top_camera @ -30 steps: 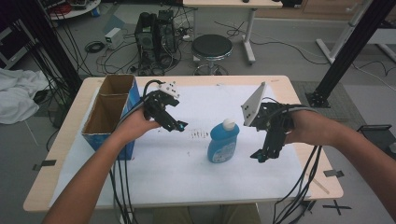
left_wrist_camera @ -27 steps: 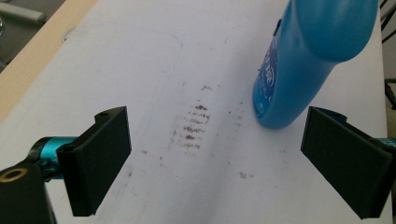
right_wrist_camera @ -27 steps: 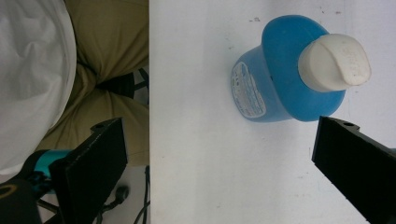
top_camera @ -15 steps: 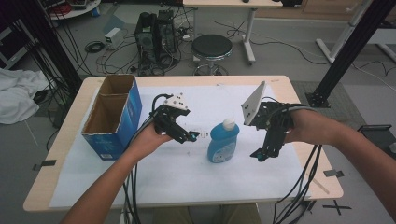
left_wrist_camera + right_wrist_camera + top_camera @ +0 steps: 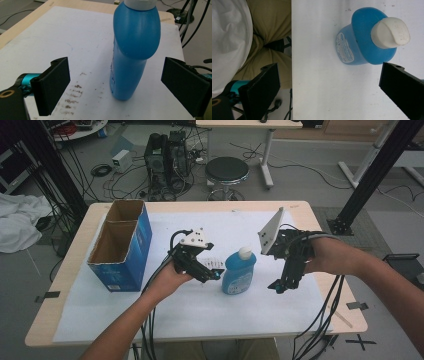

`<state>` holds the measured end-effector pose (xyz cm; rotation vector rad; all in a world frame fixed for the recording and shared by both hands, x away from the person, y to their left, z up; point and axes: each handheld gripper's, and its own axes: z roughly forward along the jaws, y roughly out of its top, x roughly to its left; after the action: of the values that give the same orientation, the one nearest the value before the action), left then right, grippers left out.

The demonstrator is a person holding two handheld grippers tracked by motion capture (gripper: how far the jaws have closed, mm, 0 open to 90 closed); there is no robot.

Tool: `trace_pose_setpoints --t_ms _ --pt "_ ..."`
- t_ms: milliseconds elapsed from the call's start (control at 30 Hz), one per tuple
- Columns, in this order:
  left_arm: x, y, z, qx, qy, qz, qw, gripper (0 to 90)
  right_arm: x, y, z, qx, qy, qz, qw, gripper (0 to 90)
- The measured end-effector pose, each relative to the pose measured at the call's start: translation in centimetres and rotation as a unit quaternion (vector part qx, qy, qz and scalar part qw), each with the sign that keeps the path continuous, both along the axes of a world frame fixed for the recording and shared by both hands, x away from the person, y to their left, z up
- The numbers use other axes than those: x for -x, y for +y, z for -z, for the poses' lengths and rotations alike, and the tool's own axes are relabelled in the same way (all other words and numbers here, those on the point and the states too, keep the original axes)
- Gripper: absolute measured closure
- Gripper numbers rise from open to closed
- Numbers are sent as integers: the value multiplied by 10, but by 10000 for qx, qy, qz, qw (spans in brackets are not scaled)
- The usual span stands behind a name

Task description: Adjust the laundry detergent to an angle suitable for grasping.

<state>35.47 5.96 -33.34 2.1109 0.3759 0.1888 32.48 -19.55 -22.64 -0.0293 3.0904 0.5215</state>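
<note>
Standing upright near the middle of the white-covered worktop: one blue detergent bottle with a white flip cap, flat-bodied, narrow at the base and broad at the shoulder.

Left gripper: low, just beside the bottle's left flank, jaws wide apart, holding nothing. In the left gripper view the bottle stands between the two pads but nearer the right-hand one, touching neither.

Right gripper: raised on the bottle's other side, near but apart, pointing down at the worktop, jaws likewise spread and empty.

Blue cardboard box: open-topped, two compartments, at the worktop's left, well apart from the bottle.

Risks, as judged: the bottle sits off-centre in the left jaws, so closing could bring one pad on first and push or tip it, the narrow base giving little resistance. A grip on the rounded shoulder may slide upward; the flat lower body looks the safer place.

View notes: the left gripper view shows brown specks on the white cover by the bottle's foot and the thin edge-on profile. The right gripper view looks down on the cap and a pale label on the broad face, and takes in the worktop's near edge with the person's lap beyond. The high view alone gives both grippers together with the box.
</note>
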Motion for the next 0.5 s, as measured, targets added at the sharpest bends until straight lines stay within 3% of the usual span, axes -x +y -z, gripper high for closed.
trace_pose_setpoints --t_ms 133,200,233,400,500 --pt "3 -6 3 103 -85 49 9999 84 1 -1 0 -25 -3 36 10000 26" --pt "4 -7 4 50 -144 100 9998 84 0 -1 0 -14 -12 28 10000 26" --pt "6 -10 5 148 -67 50 9999 84 0 -1 0 -22 -20 27 10000 26" --pt "8 -14 9 297 -89 13 9995 84 1 -1 -1 -19 -4 24 10000 26" --pt "7 -15 11 228 -219 61 9995 84 1 -2 -1 -26 -18 27 10000 26"
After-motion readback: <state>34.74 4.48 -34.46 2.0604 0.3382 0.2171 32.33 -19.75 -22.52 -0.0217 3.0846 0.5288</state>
